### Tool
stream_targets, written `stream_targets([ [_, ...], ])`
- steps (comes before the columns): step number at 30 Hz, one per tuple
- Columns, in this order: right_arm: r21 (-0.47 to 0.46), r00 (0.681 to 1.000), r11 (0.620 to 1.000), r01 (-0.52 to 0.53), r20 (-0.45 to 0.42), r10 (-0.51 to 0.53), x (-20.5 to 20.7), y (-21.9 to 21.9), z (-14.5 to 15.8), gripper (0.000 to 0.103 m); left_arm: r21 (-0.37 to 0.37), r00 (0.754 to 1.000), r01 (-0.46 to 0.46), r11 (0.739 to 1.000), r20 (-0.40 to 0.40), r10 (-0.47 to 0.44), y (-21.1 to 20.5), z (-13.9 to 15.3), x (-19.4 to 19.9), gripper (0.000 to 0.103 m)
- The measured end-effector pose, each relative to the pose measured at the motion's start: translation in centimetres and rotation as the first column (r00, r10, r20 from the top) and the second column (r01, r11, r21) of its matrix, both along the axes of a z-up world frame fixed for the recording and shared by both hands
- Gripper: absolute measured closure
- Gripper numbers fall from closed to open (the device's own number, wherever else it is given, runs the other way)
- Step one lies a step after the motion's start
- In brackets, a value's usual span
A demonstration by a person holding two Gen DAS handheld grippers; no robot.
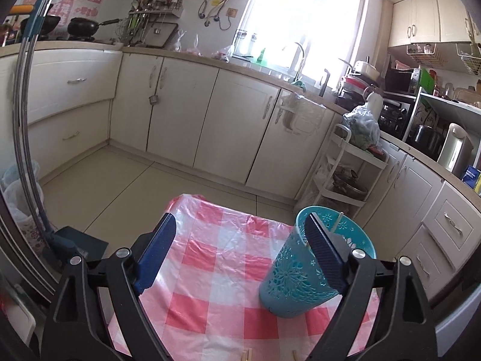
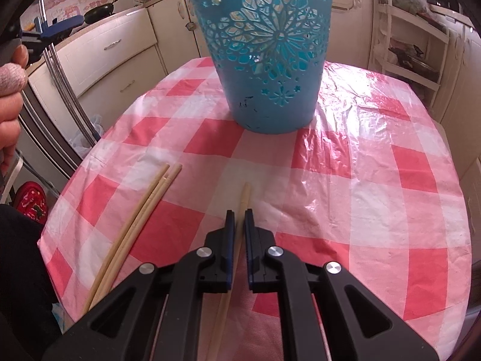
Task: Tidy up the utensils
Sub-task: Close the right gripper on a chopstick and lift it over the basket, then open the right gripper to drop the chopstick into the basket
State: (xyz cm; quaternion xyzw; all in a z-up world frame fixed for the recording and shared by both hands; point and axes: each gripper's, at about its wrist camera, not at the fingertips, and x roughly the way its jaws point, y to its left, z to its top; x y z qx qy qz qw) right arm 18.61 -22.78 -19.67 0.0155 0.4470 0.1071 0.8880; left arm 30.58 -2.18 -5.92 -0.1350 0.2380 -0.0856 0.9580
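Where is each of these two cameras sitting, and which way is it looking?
Left wrist: on the left gripper, looking across the checked table toward the kitchen cabinets; its open fingers show.
Right wrist: on the right gripper, angled down at the table; its fingers, shut on a chopstick, and a hand show.
Shared: the blue holder, the table.

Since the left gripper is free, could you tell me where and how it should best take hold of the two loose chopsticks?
Grip the pair of chopsticks mid-length, from above, fingers either side. They lie flat, touching, on the tablecloth, clear of the holder.
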Motion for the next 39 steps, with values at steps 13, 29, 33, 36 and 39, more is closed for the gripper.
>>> stream_targets([
  [13,0.190,0.996,0.981,0.025,0.081,-0.041,-1.8,-2.9,5.7,0.097,-0.054,0.998,-0.042,0.998,-0.042,0.040,2.0,-0.1,0.8,0.018],
  [29,0.326,0.845,0.945,0.011,0.503,-0.183,6.2,-4.2,21.4,0.097,-0.083,0.997,-0.056,0.995,-0.055,0.052,2.6,-0.4,1.4,0.017],
  [33,0.303,0.763,0.949,0.091,0.591,-0.262,8.8,-4.2,22.6,0.097,-0.091,0.997,-0.059,0.994,-0.061,0.054,2.7,-0.4,1.5,0.017],
  [36,0.280,0.736,0.948,0.151,0.608,-0.297,10.2,-4.2,21.6,0.097,-0.095,0.996,-0.059,0.994,-0.074,0.052,2.7,-0.7,1.8,0.017],
  [39,0.251,0.747,0.948,0.194,0.589,-0.308,11.2,-4.1,19.4,0.097,-0.097,0.995,-0.059,0.994,-0.082,0.051,2.8,-0.8,1.9,0.017],
])
